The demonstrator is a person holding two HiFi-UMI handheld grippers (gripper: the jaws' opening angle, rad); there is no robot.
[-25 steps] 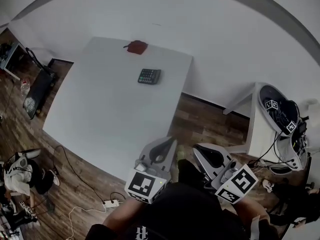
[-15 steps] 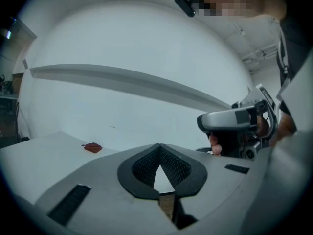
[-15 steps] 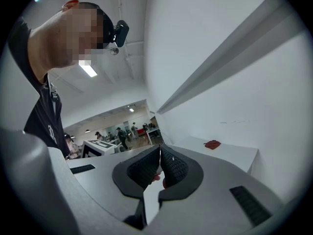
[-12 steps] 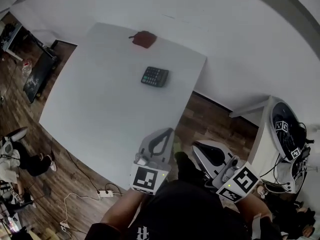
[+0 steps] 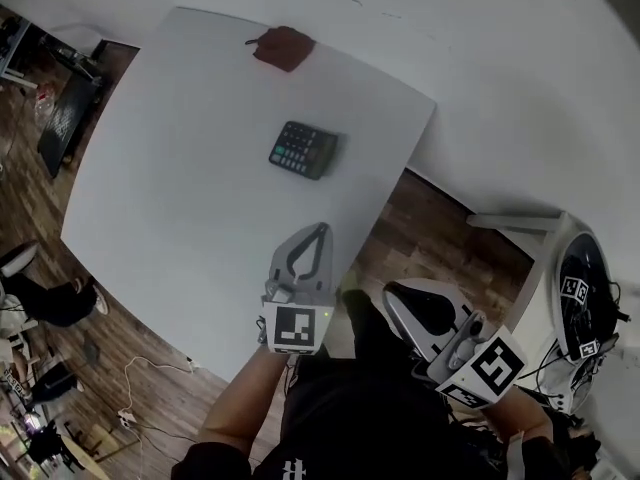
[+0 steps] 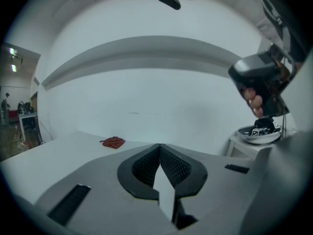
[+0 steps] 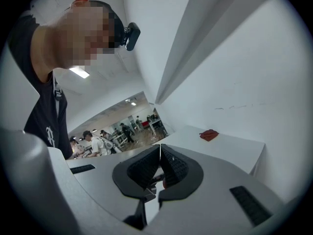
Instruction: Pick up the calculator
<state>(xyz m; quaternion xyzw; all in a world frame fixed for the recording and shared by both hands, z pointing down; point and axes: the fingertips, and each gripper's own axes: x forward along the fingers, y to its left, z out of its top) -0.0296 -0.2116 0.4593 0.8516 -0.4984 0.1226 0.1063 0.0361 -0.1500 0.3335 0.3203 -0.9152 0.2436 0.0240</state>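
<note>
The dark calculator (image 5: 302, 150) lies flat near the middle of the white table (image 5: 180, 168), and neither gripper view shows it. My left gripper (image 5: 321, 228) is shut and empty, its tip over the table's near edge, well short of the calculator. In its own view the left gripper (image 6: 159, 146) has its jaws pressed together. My right gripper (image 5: 389, 291) hangs off the table's right side above the wooden floor, shut and empty. The right gripper (image 7: 160, 146) points towards the table's corner.
A red cloth (image 5: 283, 47) lies at the table's far edge, in front of the white wall; the cloth (image 6: 113, 142) also shows in the left gripper view. A small white side table (image 5: 520, 223) with round devices (image 5: 585, 298) stands at the right. Cables lie on the floor (image 5: 140, 368).
Both grippers have moved forward towards the table. The left one now reaches over its near edge, and the calculator sits closer in the head view. Both stay shut.
</note>
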